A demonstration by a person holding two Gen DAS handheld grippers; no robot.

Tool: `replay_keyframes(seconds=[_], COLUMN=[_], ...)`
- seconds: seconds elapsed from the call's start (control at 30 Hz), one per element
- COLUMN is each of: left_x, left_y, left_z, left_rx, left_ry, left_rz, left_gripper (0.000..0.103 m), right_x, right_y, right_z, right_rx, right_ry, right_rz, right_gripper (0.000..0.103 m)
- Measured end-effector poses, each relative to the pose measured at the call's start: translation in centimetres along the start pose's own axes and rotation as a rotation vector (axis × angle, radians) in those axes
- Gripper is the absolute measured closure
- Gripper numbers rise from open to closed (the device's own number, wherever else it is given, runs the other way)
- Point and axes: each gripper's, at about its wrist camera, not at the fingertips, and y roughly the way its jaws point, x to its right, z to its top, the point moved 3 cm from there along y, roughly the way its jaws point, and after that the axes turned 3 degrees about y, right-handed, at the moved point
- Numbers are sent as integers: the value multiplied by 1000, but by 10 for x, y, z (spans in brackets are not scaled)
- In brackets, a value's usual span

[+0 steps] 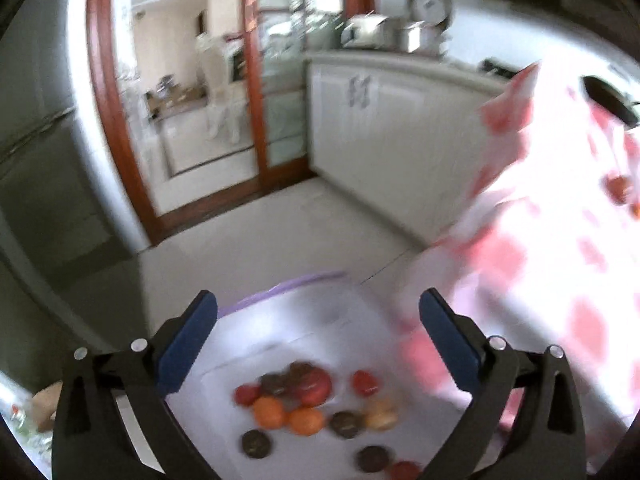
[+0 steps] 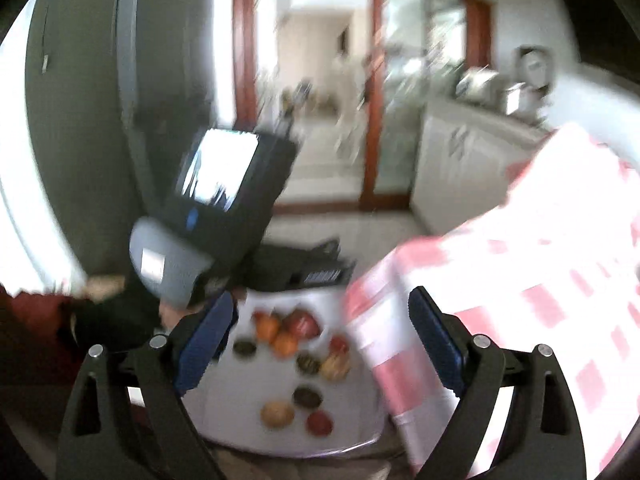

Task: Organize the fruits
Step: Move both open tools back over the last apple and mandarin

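White tray (image 1: 304, 320) holds the fruits (image 1: 308, 400): a red and orange cluster toward its far edge, dark and yellowish pieces loose toward the near edge. Left gripper (image 1: 318, 328) and right gripper (image 2: 320, 328) both hang above it, jaws wide, nothing held. Judgement: gathering looks done; sorting by kind, if wanted, remains.

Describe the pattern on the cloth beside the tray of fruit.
Red-and-white checks on the cloth, clearest in the right wrist view.
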Motion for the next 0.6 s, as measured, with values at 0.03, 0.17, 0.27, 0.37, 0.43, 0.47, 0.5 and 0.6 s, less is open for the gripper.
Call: replay_keyframes(seconds=[0.03, 0.17, 0.27, 0.37, 0.43, 0.47, 0.5, 0.6], left_x=[10, 80, 149, 229, 284, 308, 336, 400], left_y=[-11, -43, -59, -57, -47, -43, -37, -9], left_z=[4, 38, 56, 66, 69, 72, 71, 74], left_rx=[20, 125, 160, 132, 140, 147, 143, 67], left_ry=[8, 93, 150, 235, 317, 347, 379, 419], left_rz=[-30, -153, -286, -356, -322, -316, -319, -348], left_gripper=[2, 2, 2, 2, 2, 2, 2, 2], right_x=[11, 77, 139, 202, 250, 261, 284, 330], right_y=[-18, -74, -109, -134, -152, -157, -162, -173], right_z=[8, 12, 5, -8, -22, -27, -33, -46], right_rx=[34, 166, 215, 221, 224, 222, 214, 201], right_ry=[18, 121, 234, 394, 507, 530, 570, 650], right_rz=[-33, -242, -405, -487, -569, -588, -614, -685], right_gripper=[16, 16, 16, 16, 16, 16, 16, 16])
